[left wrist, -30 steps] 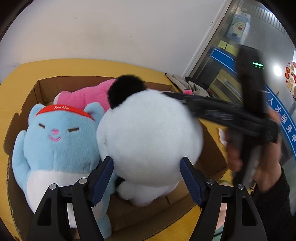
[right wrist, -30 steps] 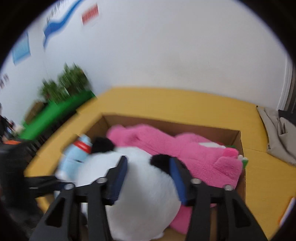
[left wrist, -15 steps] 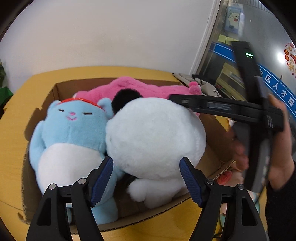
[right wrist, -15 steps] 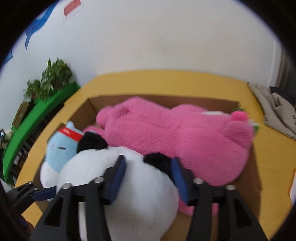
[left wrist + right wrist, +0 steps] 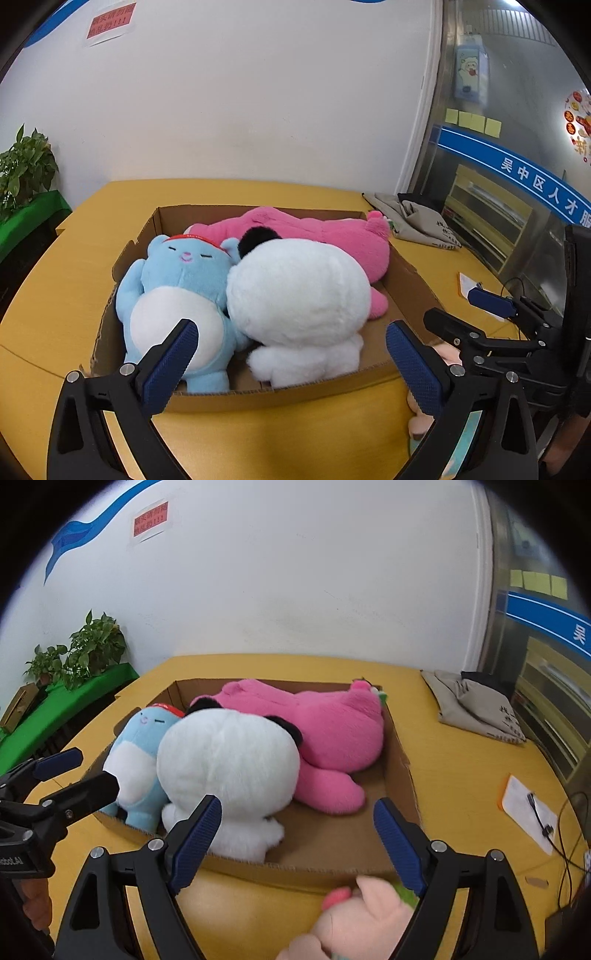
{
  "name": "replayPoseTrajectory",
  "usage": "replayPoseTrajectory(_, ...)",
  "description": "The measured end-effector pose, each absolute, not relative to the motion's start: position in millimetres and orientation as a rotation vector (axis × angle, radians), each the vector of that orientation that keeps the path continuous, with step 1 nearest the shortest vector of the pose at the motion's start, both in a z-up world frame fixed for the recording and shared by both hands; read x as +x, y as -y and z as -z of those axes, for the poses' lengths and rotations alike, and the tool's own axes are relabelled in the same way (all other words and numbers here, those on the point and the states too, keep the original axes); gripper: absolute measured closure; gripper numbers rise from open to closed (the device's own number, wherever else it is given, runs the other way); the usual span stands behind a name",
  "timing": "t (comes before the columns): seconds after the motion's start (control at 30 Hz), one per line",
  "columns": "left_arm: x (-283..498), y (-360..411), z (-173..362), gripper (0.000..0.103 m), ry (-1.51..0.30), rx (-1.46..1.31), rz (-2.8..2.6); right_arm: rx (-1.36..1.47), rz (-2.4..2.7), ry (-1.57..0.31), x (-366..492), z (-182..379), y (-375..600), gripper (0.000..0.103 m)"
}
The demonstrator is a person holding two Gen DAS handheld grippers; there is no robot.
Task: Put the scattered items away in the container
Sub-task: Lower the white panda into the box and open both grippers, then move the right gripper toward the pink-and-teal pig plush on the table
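Observation:
A cardboard box (image 5: 280, 397) (image 5: 317, 867) on the yellow table holds a white panda plush (image 5: 299, 306) (image 5: 229, 768), a light-blue plush (image 5: 177, 291) (image 5: 136, 753) and a pink plush (image 5: 325, 236) (image 5: 325, 731). A peach-pink plush (image 5: 362, 912) lies on the table in front of the box, partly hidden; its edge shows in the left wrist view (image 5: 421, 424). My left gripper (image 5: 291, 362) is open and empty, in front of the box. My right gripper (image 5: 295, 834) is open and empty, above the box's near edge. Each gripper appears in the other's view.
A grey cloth bag (image 5: 417, 221) (image 5: 476, 705) lies at the table's back right. A white card with a cable (image 5: 528, 812) lies at the right. Potted plants on a green ledge (image 5: 77, 657) stand left of the table. A white wall is behind.
Both grippers have drawn back from the box. The right gripper has let go of the panda's ear and opened. The panda now rests in the box.

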State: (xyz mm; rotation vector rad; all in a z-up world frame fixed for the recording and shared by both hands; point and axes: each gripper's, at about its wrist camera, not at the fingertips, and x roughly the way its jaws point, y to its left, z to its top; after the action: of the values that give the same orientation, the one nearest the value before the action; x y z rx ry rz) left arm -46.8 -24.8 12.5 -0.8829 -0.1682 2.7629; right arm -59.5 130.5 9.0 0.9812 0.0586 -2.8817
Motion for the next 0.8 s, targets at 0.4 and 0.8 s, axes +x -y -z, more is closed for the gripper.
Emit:
replayPoseTrajectory(0.4, -9.4, 13.8, -20.3, 0.0, 0.142, -0.894, -2.747, 0.97, 2.893, -0.066, -21.4, -10.7, -133.6, 0.018)
replayPoseTrajectory(0.8, 4.0, 17.6, -22.8, 0.0, 0.142, -0.893, -2.759, 0.959, 2.88, -0.067, -8.7, -10.2, -126.8, 0.018)
